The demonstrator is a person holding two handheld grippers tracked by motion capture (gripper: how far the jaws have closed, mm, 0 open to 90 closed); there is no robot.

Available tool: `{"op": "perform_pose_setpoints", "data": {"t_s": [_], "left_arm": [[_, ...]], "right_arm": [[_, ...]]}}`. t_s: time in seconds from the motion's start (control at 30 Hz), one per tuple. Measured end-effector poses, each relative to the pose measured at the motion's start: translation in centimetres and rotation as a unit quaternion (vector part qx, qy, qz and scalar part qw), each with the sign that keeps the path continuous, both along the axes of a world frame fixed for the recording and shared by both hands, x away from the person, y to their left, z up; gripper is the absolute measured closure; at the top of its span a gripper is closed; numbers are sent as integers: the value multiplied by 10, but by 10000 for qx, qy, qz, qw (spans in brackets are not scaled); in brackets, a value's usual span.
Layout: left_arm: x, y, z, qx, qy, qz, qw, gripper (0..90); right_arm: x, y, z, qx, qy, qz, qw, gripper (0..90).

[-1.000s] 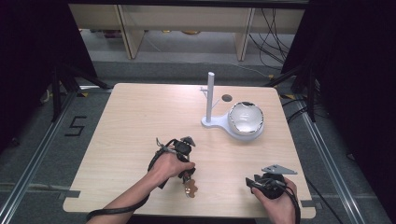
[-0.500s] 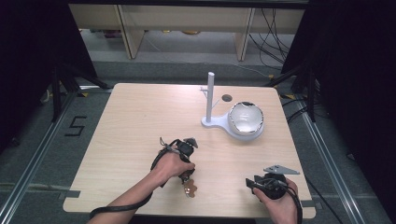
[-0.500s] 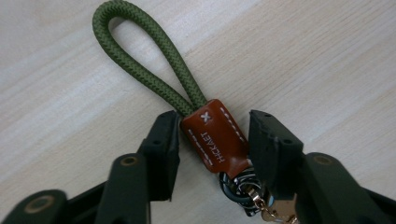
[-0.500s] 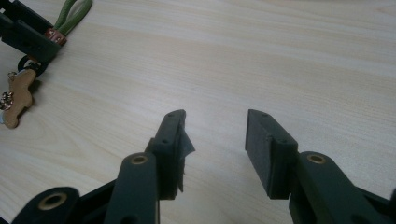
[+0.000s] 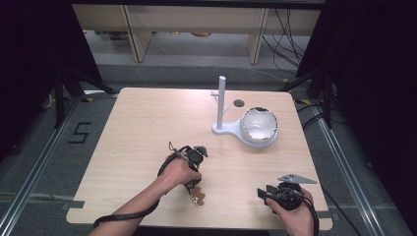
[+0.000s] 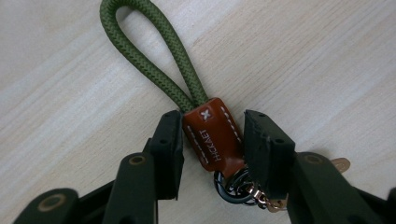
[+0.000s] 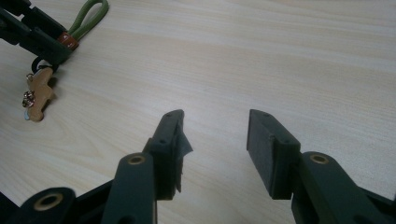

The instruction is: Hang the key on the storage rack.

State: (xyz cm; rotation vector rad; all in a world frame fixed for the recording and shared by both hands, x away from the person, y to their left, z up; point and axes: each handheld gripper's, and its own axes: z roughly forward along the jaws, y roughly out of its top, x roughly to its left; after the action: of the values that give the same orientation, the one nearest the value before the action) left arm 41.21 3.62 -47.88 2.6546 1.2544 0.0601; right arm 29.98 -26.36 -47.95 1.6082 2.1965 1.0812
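The left gripper (image 6: 212,140) is closing on a keychain (image 6: 212,137) that lies on the counter (image 5: 147,128) near its front edge, in front of the person's left hand (image 5: 177,172). Its jaws have just been closing and now stand narrow, either side of the brown leather tab (image 6: 215,140): the left pad looks to be touching the tab's edge, while a thin gap seems to remain at the right one, so I judge the grip not yet made. The step in hand is the pick-up of the keychain. The next move calls for the jaws to finish closing squarely on the tab, not on the green cord loop (image 6: 149,60) beyond it or the metal rings (image 6: 233,186) nearer the gripper, and then a clean lift so the dangling charm (image 7: 39,95) comes free of the counter. The right gripper (image 7: 215,140) rests near the front right corner, well apart from the keychain, its jaws wide with nothing between them. A white stand (image 5: 222,105) with a bowl (image 5: 258,125) sits toward the back. The tab is stamped with what reads as "HICKAET" along its length, with a small white cross mark above it; white stitching runs down both edges.
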Motion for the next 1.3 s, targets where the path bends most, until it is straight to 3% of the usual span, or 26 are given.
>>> {"op": "perform_pose_setpoints", "data": {"t_s": [0.07,0.1,0.2,0.27,0.37,0.57,0.7,0.77,0.8,0.83,0.87,0.9,0.93,1.0,1.03,1.07,1.13,1.2,1.23,1.27,1.3], "left_arm": [[1,1,1,5,83,62,9999,540],[1,1,0,-46,168,207,9996,521],[0,1,-3,-104,47,322,9994,487],[1,1,-2,-88,78,328,9994,484],[2,1,-1,-140,68,393,9991,480],[5,1,-2,-93,127,314,9994,554],[4,0,-2,-3,114,201,9997,586],[4,0,1,181,116,-233,9995,602],[4,0,1,181,116,-233,9995,616],[4,2,1,186,-5,-604,9980,616],[3,2,0,124,-109,-687,9975,645],[1,3,1,80,-147,-717,9973,666],[1,4,0,65,-179,-773,9968,672],[0,4,1,51,-190,-850,9962,681],[-1,5,0,-12,-255,-867,9959,685],[-1,6,1,12,-231,-925,9954,689],[0,8,1,-59,-239,-992,9948,694],[0,11,-1,-197,-285,-970,9947,698],[0,12,0,-185,-247,-986,9947,699],[0,13,0,-217,-252,-1014,9943,701],[-1,14,0,-301,-282,-960,9945,702]], "right_arm": [[0,0,0,4,-4,3,10000,566],[0,0,0,10,3,-7,10000,566],[0,0,-1,84,-19,-6,10000,566],[0,0,0,98,-102,46,9999,566],[-1,1,2,147,-23,30,9999,566],[-1,2,2,161,-166,36,9997,572],[0,1,2,216,-257,22,9994,574],[0,1,2,191,-245,20,9995,578],[0,1,2,191,-245,20,9995,578],[-1,1,2,125,-265,-4,9996,582],[-1,1,1,124,-308,-2,9994,584],[-2,3,0,341,-315,-49,9989,588],[-2,3,0,408,-282,-80,9987,589],[-2,2,-1,389,-310,-95,9987,591],[-1,-1,-1,258,-401,-9,9989,591],[-2,1,-2,412,-270,-159,9987,592],[0,-4,-3,236,-382,-48,9990,592],[-1,-4,-4,370,-187,-168,9990,593],[1,-7,-5,215,-362,-86,9991,593],[-2,-5,-5,402,-191,-221,9988,593],[0,-6,-7,423,-320,-82,9986,593]]}}
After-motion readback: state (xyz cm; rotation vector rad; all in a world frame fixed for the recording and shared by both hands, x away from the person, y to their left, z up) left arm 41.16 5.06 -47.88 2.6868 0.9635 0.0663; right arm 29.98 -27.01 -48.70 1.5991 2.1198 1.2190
